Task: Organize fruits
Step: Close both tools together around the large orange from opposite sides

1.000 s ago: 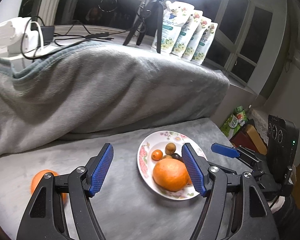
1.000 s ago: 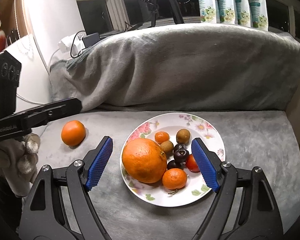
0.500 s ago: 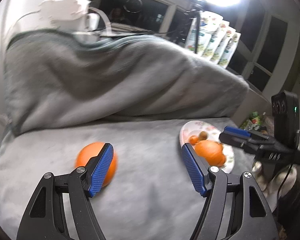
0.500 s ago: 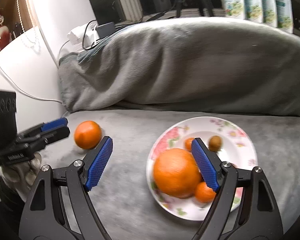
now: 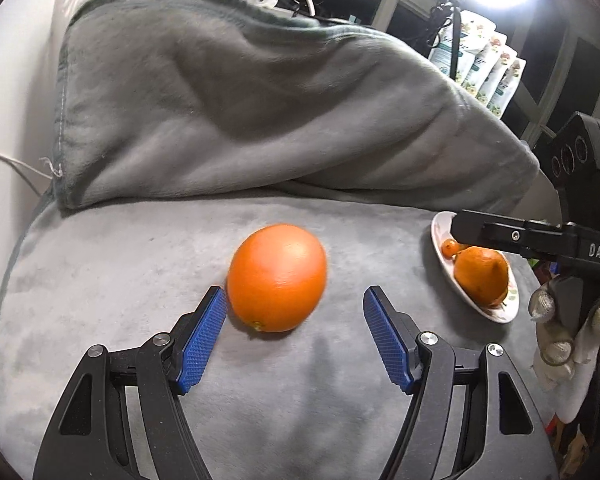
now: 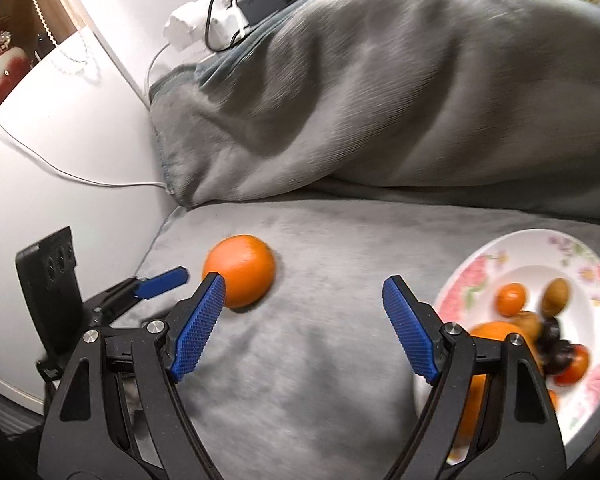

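Observation:
A loose orange (image 5: pixel 276 278) lies on the grey blanket-covered surface (image 5: pixel 300 392). My left gripper (image 5: pixel 293 296) is open around its near side, with the left pad (image 5: pixel 204 332) almost touching and the right pad well apart. In the right wrist view the same orange (image 6: pixel 240 276) sits just beyond the left fingertip of my open right gripper (image 6: pixel 304 284), which has nothing between its pads. A floral plate (image 6: pixel 476 268) at the right holds a large orange (image 6: pixel 496 330), a mandarin (image 6: pixel 510 298), a kiwi (image 6: pixel 555 296) and dark plums (image 6: pixel 552 344).
A bunched grey blanket (image 5: pixel 240 120) rises behind the flat area. A white wall with a cable (image 6: pixel 80 140) borders the left. Pouches (image 5: pixel 488 76) and a bright lamp stand by the window. A gloved hand (image 5: pixel 552 344) holds the right gripper beside the plate (image 5: pixel 500 314).
Both grippers swung left, away from the plate. The loose orange came from the left edge to between the left gripper's fingers. The plate slid to the right edge of both views.

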`<action>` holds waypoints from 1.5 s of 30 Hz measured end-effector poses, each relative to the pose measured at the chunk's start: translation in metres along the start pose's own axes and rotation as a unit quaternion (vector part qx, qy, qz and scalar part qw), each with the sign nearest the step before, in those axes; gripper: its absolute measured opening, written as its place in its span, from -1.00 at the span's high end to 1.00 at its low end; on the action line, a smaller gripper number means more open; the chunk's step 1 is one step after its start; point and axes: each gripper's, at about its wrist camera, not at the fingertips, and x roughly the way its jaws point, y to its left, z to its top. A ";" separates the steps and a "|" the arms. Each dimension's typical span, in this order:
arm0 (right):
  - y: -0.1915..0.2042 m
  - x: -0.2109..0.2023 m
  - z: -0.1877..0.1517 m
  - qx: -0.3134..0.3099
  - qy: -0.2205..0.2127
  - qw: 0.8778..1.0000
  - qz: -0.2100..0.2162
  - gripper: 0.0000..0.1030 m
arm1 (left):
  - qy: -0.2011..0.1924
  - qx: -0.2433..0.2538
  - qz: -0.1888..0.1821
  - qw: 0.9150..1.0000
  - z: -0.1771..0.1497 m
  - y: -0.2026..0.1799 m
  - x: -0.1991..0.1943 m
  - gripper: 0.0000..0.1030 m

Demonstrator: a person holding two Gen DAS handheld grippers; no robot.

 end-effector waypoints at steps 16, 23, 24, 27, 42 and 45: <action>0.022 0.076 0.005 0.019 0.061 0.996 0.058 -0.62 | 0.023 -0.020 -0.010 0.999 -0.003 0.017 0.024 -0.38; 0.025 0.093 0.003 0.025 0.072 0.995 0.070 -0.62 | 0.029 -0.025 -0.017 0.999 -0.003 0.017 0.030 -0.38; 0.026 0.093 0.003 0.025 0.073 0.994 0.071 -0.62 | 0.029 -0.027 -0.018 0.999 -0.003 0.017 0.030 -0.38; 0.027 0.096 0.003 0.028 0.075 0.994 0.077 -0.62 | 0.025 -0.031 -0.021 0.999 0.000 0.017 0.031 -0.38; 0.025 0.106 0.003 0.048 0.081 0.991 0.095 -0.30 | 0.028 -0.020 -0.023 0.999 -0.002 0.013 0.033 -0.29; 0.024 0.106 0.003 0.051 0.079 0.991 0.096 -0.29 | 0.025 -0.022 -0.023 0.999 -0.002 0.014 0.032 -0.25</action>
